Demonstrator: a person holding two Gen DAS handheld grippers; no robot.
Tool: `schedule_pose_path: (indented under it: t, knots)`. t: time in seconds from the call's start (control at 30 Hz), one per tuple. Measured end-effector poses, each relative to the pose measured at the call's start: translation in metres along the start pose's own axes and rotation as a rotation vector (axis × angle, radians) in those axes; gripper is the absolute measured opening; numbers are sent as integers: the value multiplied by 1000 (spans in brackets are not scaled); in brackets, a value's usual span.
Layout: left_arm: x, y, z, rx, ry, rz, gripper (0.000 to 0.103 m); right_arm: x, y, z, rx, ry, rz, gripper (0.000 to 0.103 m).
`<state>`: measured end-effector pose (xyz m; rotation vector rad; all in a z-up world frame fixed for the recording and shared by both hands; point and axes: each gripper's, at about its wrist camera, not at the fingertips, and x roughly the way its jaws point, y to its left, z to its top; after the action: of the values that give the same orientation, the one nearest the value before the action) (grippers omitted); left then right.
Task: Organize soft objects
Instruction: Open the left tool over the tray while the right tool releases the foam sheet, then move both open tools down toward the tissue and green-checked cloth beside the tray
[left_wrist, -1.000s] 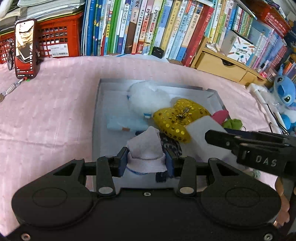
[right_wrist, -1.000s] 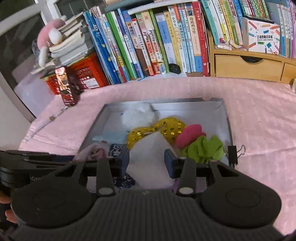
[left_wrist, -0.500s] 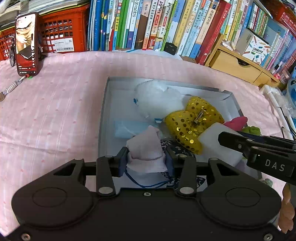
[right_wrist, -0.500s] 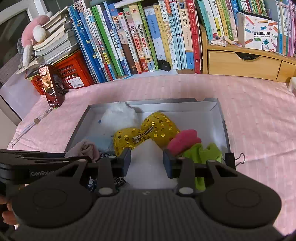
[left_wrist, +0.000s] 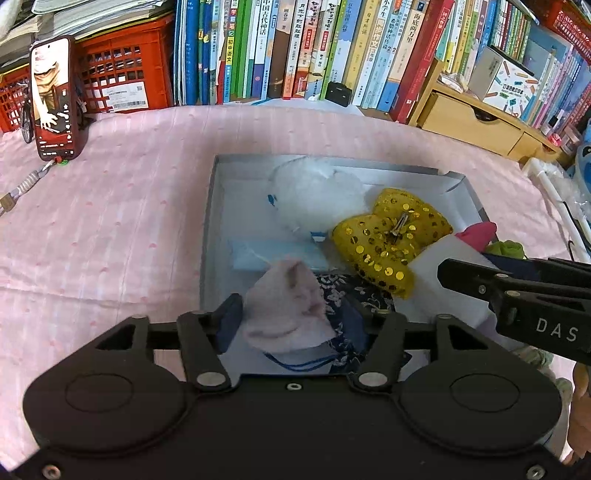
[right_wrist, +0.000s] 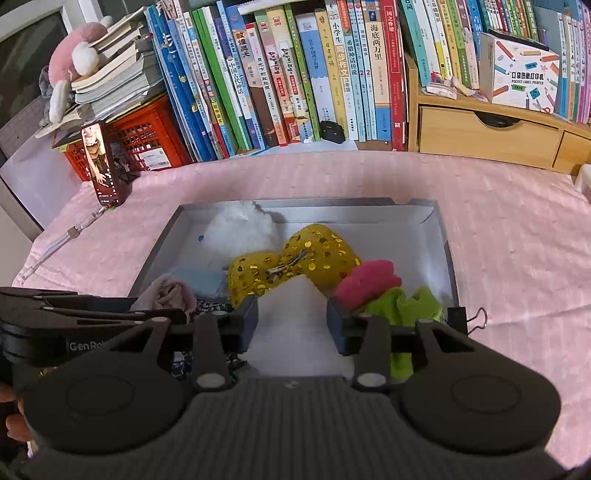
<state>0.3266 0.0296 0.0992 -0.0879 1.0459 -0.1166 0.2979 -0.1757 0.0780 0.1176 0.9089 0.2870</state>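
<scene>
A grey tray (left_wrist: 207, 236) on the pink cloth holds soft things: a white fluffy ball (left_wrist: 314, 195), a yellow sequined bow (left_wrist: 388, 236), a light blue mask (left_wrist: 266, 256), a dark patterned pouch (left_wrist: 347, 299), a white foam block (right_wrist: 295, 314), a red piece (right_wrist: 369, 284) and a green cloth (right_wrist: 406, 306). My left gripper (left_wrist: 299, 325) has opened; the pink cloth (left_wrist: 288, 306) rests loosely between its fingers, over the tray's near left part. My right gripper (right_wrist: 291, 325) is shut on the white foam block over the tray's near edge.
A row of upright books (right_wrist: 295, 74) lines the back. A red crate (left_wrist: 122, 74) and a phone on a stand (left_wrist: 55, 114) are at back left. A wooden drawer unit (right_wrist: 487, 136) is at back right. A binder clip (right_wrist: 476, 319) lies beside the tray.
My left gripper's fingers have spread apart and let go of the pink cloth. Both grippers have moved slightly forward over the tray.
</scene>
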Motion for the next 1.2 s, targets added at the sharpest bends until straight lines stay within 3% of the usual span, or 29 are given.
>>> schedule_pose_path:
  t: [0.17,0.33,0.57,0.73,0.87,0.97,1.2]
  knots:
    - [-13,-1,-3,28,-33,-6,65,-6,0,-1,-3,-6,14,65]
    - [-37,-6,-15,77,-122,-9,71,-22,2,-7,-21,-39,36,68]
    - [-76,-16,-51,139,-253,-54,76,-57,8,-26,-87,-119,73,75]
    - [-105,-31,-89,217,-405,-40,81,-84,12,-50,-134,-184,85,78]
    - [-115,-42,-115,273,-471,-22,83,-103,15,-69,-165,-239,85,79]
    - [-119,-48,-125,311,-461,-32,83,-111,16,-78,-187,-250,94,81]
    - [-127,-34,-117,325,-322,-98,83,-126,10,-77,-216,-197,122,84]
